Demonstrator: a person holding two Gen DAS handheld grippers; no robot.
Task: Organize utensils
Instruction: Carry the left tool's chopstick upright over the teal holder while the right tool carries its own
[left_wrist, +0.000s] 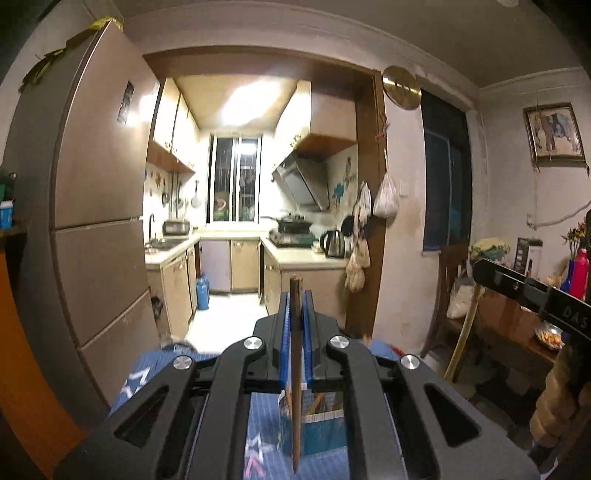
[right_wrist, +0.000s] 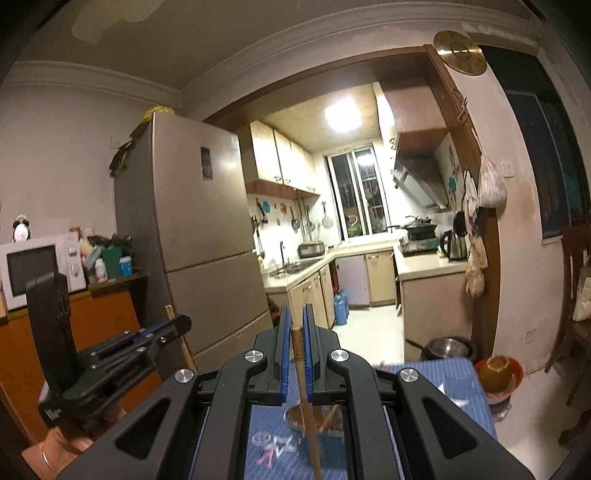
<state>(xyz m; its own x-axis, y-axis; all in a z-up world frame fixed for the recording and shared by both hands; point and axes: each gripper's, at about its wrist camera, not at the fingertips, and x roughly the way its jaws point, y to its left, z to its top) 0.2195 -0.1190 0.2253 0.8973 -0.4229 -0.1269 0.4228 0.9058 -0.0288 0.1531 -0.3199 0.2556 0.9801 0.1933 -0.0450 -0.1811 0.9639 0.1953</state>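
Evidently, two single chopsticks are being carried, one per tool. A dark brown chopstick (left_wrist: 295, 369) is clamped upright between the blue pads of the left hand-held gripper (left_wrist: 295, 295), its blunt top showing just above the fingertips and its thin end hanging down in front of the desk (left_wrist: 155, 373), which is covered with a blue patterned cloth. A paler chopstick (right_wrist: 304, 398) is pinched in the same way by the right hand-held gripper (right_wrist: 295, 325), slightly tilted, with its lower end reaching down over the middle of the desk. Below both sticks a blue holder (left_wrist: 321, 424) with further sticks in it can be made out, partly hidden by the gripper bodies, so its rim cannot be placed exactly.

Several risks can be judged from this. Each stick is held only by a narrow line of contact near its upper end, so a swing or a knock of the long free end against the holder's rim could pivot it or pull it loose. The tilt of the paler stick suggests it may already be seated unevenly. The two tools are close beside each other, as the left one is seen at the left edge of the right wrist view, so a collision between them is possible if both are lowered toward the same holder together. Motion blur also makes the tips hard to place.
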